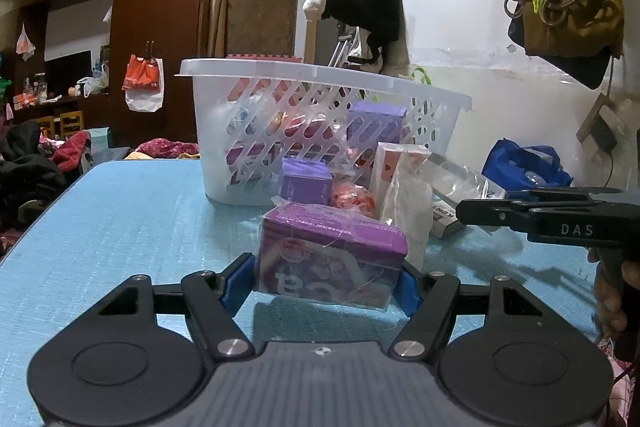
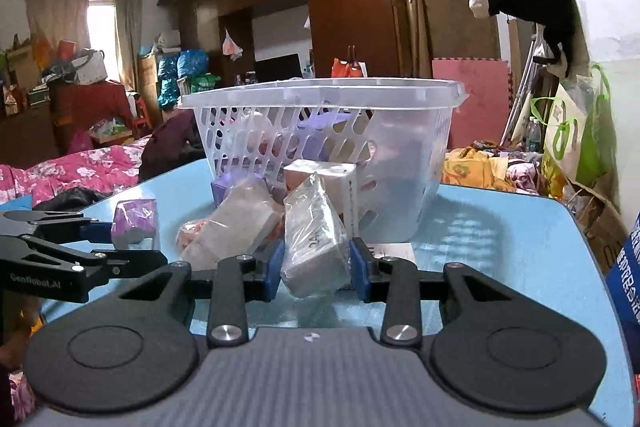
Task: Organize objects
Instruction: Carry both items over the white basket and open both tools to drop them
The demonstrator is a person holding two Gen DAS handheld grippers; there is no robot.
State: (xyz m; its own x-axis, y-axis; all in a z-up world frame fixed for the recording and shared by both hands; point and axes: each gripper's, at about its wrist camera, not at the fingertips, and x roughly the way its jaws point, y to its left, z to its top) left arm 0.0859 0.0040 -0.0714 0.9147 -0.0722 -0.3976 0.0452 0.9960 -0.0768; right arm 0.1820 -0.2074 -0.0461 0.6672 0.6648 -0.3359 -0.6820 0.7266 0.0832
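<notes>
A: Left wrist view first?
B: The left claw (image 1: 326, 277) grips a purple tea box (image 1: 330, 259) in clear wrap, held just above the blue worktop (image 1: 120, 227); beyond it a white basket (image 1: 304, 115) stands toward the far edge, small boxes piled against its front; the right claw reaches in from the right edge.
A: And the right wrist view?
B: The right claw (image 2: 316, 263) is clamped on a plastic-wrapped grey packet (image 2: 314, 251), tilted, near the basket's front wall; the left claw shows at left with its purple box.

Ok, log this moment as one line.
left gripper: holds purple wrapped tea box | right gripper: holds clear-wrapped grey box | white plastic basket: part-filled
</notes>
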